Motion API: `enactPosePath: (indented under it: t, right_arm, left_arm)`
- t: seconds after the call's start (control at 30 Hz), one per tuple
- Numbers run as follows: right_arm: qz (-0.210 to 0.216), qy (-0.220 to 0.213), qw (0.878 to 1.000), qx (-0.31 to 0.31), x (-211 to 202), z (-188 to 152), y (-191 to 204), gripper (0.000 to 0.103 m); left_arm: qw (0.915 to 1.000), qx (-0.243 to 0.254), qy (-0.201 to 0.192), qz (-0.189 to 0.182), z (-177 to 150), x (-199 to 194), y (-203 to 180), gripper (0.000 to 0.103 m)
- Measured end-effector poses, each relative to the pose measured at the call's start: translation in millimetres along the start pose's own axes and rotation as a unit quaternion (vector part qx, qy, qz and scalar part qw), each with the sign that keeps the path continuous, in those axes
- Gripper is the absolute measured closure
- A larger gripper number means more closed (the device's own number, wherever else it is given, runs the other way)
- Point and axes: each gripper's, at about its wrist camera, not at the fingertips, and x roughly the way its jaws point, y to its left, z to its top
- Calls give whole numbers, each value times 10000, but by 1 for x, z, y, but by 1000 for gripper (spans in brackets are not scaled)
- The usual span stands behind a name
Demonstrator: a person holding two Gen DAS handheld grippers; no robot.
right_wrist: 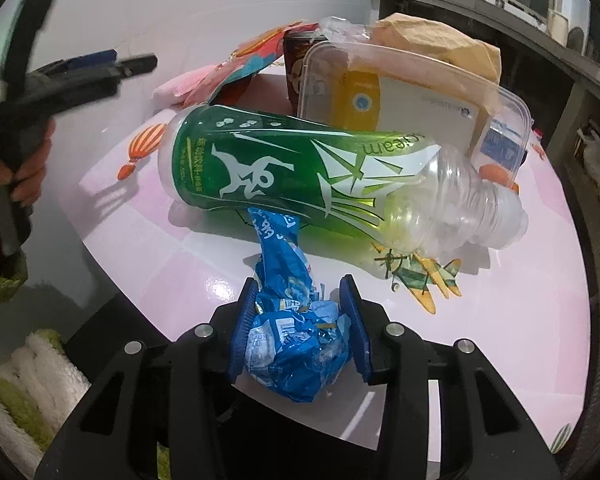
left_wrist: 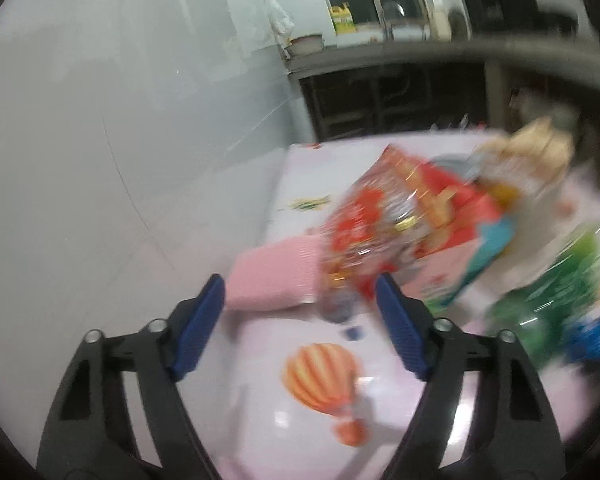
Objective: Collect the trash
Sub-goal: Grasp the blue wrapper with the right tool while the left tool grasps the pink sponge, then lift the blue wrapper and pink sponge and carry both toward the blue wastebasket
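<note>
While the left gripper (left_wrist: 300,312) gapes empty at lower centre, the right gripper (right_wrist: 298,316) clamps the crumpled blue wrapper (right_wrist: 296,344) between its pads.

Tablecloth (right_wrist: 520,320): pale pink w/ orange-striped balloon (left_wrist: 322,374) and yellow-green plane (right_wrist: 424,276) prints. Bottle (right_wrist: 300,172): clear plastic, green label w/ white runner figure; crumpled wrapper (right_wrist: 296,344): blue w/ white print. Gripper pads (right_wrist: 242,328): blue, on black arms.
</note>
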Motion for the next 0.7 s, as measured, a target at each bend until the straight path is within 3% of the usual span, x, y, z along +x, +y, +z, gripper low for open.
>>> enactPosePath:
  t: [0.07, 0.27, 0.47, 0.63, 0.7]
  right_arm:
    - [59, -23, 10000, 49, 0, -1, -3, 62]
    - [253, -69, 9996, 139, 4, -2, -14, 62]
    - [372, -165, 9989, 247, 3, -6, -23, 62]
    - [437, -216, 9984, 301, 1, -8, -24, 62]
    - [446, -226, 9983, 307, 2, -9, -24, 62]
  left_arm:
    - [9983, 465, 167, 297, -2, 16, -5, 40]
    - [9934, 1017, 476, 210, -11, 52, -10, 47]
    - [9841, 1572, 596, 570, -17, 73, -12, 55]
    - [9692, 2258, 542, 823, -24, 86, -27, 60]
    - [9632, 2468, 543, 911, -28, 87, -31, 69]
